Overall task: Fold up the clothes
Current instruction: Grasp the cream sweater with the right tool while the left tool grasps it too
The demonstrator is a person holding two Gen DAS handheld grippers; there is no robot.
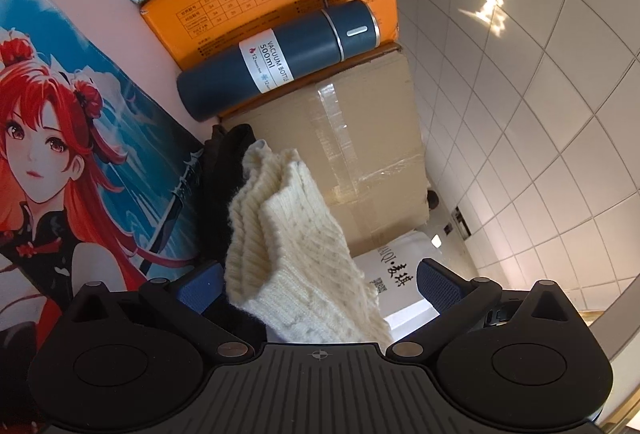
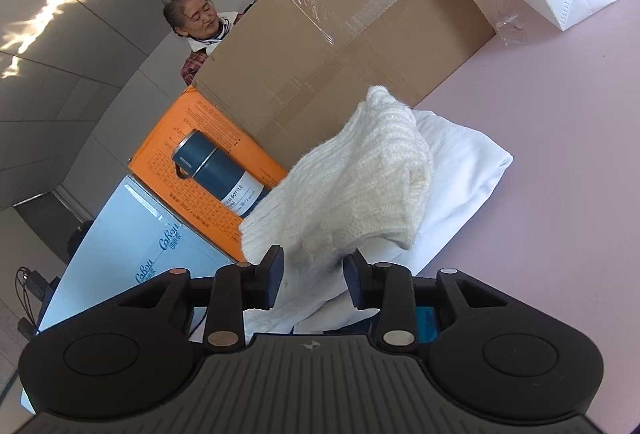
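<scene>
A: Step?
B: Folding the cream ribbed knit sweater [image 2: 352, 186]; it's over white folded cloth [image 2: 460, 162] on the pink table [image 2: 560, 234]. Keep the hem taut, lay edges square.
A: Jaws?
B: My right gripper [image 2: 313, 274] pinches the knit. My left gripper [image 1: 320, 280] is spread wide, knit between the pads, not clamped.

blue flask [image 1: 280, 62] "VACUUM BOTTLE 500ml"; pale carton [image 2: 132, 242] "CoRou"

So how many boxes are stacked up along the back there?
3: a pale blue box, an orange box behind the bottle, and a brown taped box. More may be hidden.
</scene>
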